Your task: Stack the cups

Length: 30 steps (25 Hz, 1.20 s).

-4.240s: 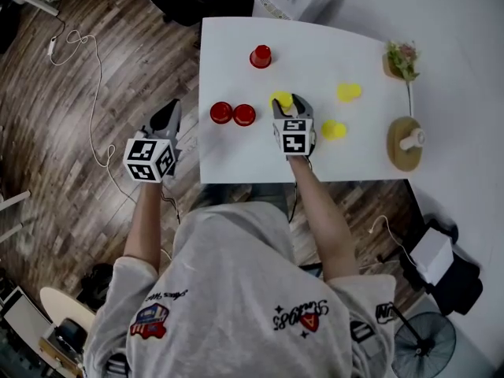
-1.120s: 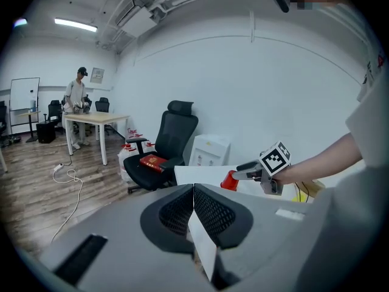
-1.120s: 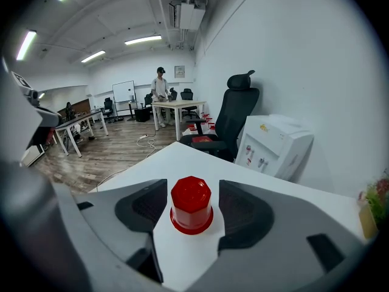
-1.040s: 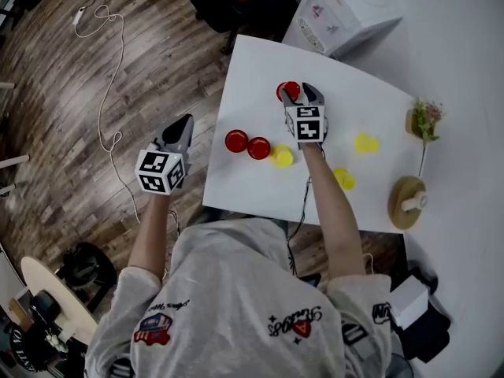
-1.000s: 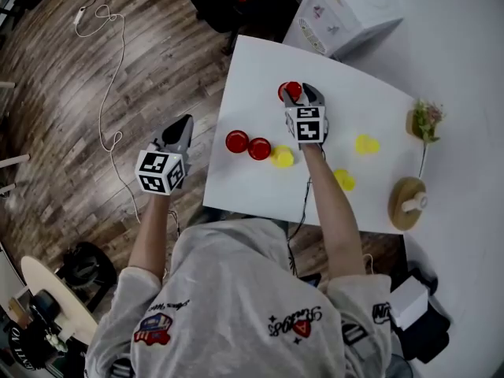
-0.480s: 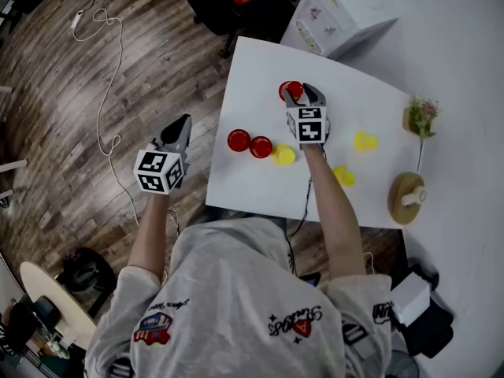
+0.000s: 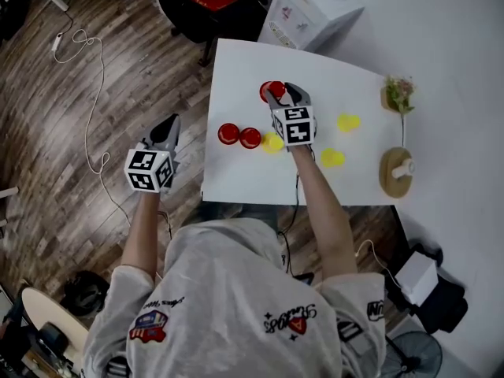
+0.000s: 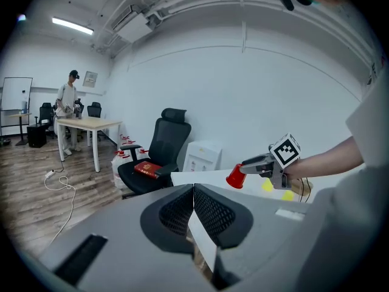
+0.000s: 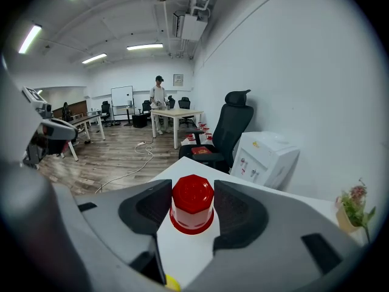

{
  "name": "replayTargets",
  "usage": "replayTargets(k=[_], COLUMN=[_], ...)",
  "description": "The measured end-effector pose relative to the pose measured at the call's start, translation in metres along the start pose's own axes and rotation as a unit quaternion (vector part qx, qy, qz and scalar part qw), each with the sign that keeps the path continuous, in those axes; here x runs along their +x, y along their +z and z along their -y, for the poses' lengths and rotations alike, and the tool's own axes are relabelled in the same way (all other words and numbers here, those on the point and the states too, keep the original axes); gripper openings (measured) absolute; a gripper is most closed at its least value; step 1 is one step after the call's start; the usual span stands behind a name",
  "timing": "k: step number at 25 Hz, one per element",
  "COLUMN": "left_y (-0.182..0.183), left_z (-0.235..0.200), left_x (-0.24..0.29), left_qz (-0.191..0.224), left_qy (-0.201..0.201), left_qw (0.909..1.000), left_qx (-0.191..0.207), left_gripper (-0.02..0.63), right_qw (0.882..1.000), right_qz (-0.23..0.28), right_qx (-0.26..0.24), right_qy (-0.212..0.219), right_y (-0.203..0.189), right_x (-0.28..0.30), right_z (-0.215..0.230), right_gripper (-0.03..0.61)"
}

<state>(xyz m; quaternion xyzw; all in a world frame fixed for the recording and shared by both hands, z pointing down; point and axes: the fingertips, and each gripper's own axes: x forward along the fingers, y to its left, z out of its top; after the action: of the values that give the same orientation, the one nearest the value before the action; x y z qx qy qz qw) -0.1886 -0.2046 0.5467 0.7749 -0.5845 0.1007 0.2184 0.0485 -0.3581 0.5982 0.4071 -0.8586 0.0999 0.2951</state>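
Person seen from above, standing at the near edge of a white worktop with a two-jaw gripper in each hand. The right gripper reaches over the far middle of the worktop. Its jaws grip a red cup that is turned upside down, base uppermost, with one pad pressed against each side of its wall. Seen from the side in the left gripper view, this cup hangs clear of the surface. The left gripper is held off the worktop's left edge, over a wooden floor; its jaws are closed together with nothing between them. Near the worktop's left side stand two more red cups, side by side and close together. Just to their right sits a yellow cup, partly hidden behind the right gripper's marker cube. A second yellow cup and a third yellow cup lie further right, apart from each other. At the right edge are a small potted plant and a round wooden stand with a white peg. Beyond the far edge stand a white water dispenser and a black office chair with a red book on its seat.
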Motion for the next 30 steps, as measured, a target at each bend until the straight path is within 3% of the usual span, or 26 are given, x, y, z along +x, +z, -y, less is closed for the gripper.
replayTargets(k=[13, 21, 30], left_y=[-0.015, -0.023, -0.029], left_z=[0.013, 0.011, 0.012], left_x=[-0.035, -0.049, -0.055], left_qz=[0.003, 0.0, -0.004], left_qy=[-0.039, -0.046, -0.046], left_qw=[0.9992, 0.9989, 0.9989], left_qx=[0.008, 0.008, 0.009], left_gripper=[0.007, 0.006, 0.006], right_qw=[0.996, 0.994, 0.993], right_qz=[-0.032, -0.052, -0.065], right_qx=[-0.029, -0.032, -0.036], right_qy=[0.083, 0.096, 0.096], right_y=[0.001, -0.021, -0.037], right_x=[-0.063, -0.071, -0.071], right_z=[-0.102, -0.139, -0.15], right_gripper=[0.218, 0.219, 0.219])
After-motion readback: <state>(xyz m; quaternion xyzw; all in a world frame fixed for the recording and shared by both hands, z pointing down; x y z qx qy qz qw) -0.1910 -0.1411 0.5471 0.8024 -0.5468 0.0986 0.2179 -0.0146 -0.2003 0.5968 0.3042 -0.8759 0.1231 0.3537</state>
